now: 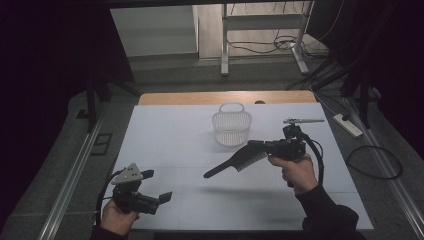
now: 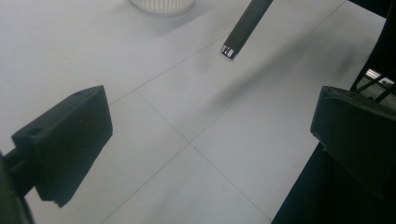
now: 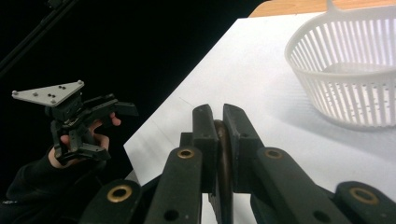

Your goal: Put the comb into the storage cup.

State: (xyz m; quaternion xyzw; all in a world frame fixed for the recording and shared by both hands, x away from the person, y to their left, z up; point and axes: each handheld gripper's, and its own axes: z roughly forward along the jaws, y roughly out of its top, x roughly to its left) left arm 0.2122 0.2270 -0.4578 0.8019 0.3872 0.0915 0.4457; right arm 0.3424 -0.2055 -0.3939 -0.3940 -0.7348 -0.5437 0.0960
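Your right tool [image 1: 260,146] is clamped shut on a black comb [image 1: 235,162], gripping it at the toothed end; the handle slants down and away from the tool, clear above the tabletop [image 1: 165,145]. The comb hangs just in front of the white slatted basket [image 1: 231,127], which stands upright near the far middle of the tabletop. Nothing can be seen inside the basket. Your left tool [image 1: 156,186] is spread wide and holds nothing; it sits well apart from the basket, at the near left corner.
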